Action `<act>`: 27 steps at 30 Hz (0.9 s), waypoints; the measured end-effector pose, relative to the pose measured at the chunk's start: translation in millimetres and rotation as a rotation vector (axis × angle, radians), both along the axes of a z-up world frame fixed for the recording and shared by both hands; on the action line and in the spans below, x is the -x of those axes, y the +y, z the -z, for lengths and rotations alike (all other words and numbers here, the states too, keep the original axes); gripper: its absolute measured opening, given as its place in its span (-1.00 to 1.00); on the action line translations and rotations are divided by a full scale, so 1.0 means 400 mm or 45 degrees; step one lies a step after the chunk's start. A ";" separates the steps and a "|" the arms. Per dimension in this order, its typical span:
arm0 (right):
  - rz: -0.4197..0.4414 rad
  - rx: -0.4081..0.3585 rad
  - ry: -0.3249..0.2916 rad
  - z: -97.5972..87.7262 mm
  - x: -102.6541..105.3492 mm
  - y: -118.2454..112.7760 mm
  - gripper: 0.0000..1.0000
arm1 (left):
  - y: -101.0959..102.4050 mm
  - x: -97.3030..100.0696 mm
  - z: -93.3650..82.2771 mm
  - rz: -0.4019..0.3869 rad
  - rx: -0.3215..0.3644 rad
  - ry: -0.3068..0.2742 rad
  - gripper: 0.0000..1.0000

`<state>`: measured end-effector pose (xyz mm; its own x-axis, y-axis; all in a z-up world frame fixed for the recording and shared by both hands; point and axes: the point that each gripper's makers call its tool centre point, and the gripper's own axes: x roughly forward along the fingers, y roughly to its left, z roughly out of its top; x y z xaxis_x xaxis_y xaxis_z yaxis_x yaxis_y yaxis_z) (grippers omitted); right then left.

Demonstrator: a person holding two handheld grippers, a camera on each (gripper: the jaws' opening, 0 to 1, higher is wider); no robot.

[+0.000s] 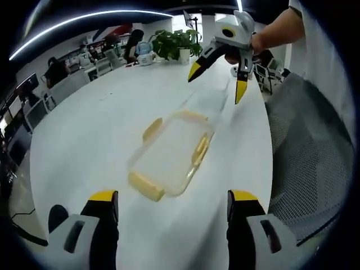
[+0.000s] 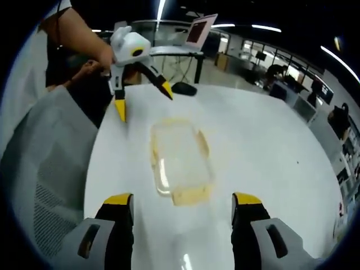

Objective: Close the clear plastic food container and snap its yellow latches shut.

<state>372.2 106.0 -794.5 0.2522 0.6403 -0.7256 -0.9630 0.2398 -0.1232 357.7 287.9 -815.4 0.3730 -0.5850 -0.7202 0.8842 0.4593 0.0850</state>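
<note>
Setting: open-plan office | long white table (image 1: 101,129) ahead of the grippers | seated people at desks beyond its far end (image 1: 56,70) | potted plant (image 1: 177,42) | monitor (image 2: 201,31) | mesh chair (image 1: 306,152) alongside | ceiling light strips (image 1: 84,19)

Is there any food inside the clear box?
The clear box looks empty: the white table shows through its see-through plastic. Glare on it in the right gripper view hides a small patch, so that bit stays unsure.
</note>
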 end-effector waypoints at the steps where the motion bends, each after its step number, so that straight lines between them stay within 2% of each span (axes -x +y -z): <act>1: -0.005 0.004 0.004 0.003 0.000 0.001 0.41 | 0.001 -0.001 0.003 0.008 -0.009 -0.002 0.60; 9: -0.036 0.017 0.017 0.015 -0.008 0.021 0.40 | -0.005 -0.015 0.007 0.068 -0.050 -0.007 0.56; 12: -0.081 0.056 -0.010 0.023 -0.012 0.024 0.39 | -0.004 -0.022 0.011 0.093 -0.069 -0.010 0.55; 27: -0.184 0.138 -0.002 0.060 -0.023 0.035 0.36 | 0.002 -0.045 0.026 0.211 -0.150 -0.002 0.53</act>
<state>381.6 120.0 -818.5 0.1644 0.5882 -0.7918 -0.9862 0.0840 -0.1424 375.9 288.5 -825.7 0.2800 -0.5499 -0.7869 0.9467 0.2943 0.1313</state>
